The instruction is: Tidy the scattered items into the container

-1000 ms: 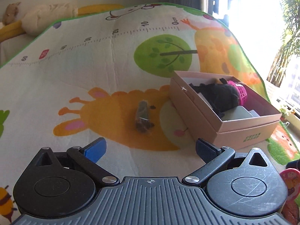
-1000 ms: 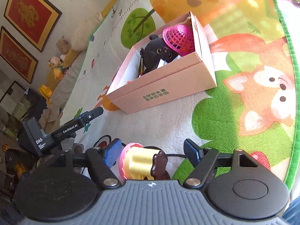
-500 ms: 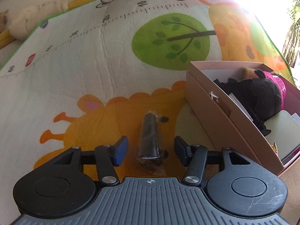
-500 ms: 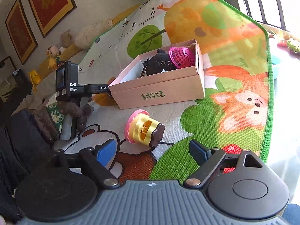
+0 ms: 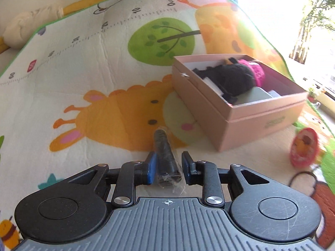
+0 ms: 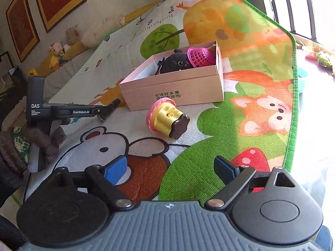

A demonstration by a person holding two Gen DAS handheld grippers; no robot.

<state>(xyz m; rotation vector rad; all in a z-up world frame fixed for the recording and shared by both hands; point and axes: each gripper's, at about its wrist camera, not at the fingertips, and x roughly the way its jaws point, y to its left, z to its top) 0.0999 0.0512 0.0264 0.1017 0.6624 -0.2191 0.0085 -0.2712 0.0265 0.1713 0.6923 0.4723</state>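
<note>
Packet [image 5: 166,156]: a dark, slim stick in clear crinkled wrap is seen between the pads of the left gripper [image 5: 167,167], its far end pointing toward the box [image 5: 247,121], which stands near on the mat [image 5: 83,62].
Left gripper: the jaws have just been closing and are now clamped on the packet near its sealed near end.
Packet handling: it is judged light and fairly stiff inside, with a slick, loose wrap; a hold on the body rather than on the wrap's frill is advised, so that it does not slide out.
Toy [image 6: 167,119]: a pink, yellow and brown plastic piece is lying on its side on the mat, just in front of the box.
Toy handling: it is judged hard, light and apt to roll; the yellow middle is the place to be taken.
Right gripper [image 6: 170,170]: the jaws have just been opening and stand apart, with nothing between them, well short of the toy.
</note>
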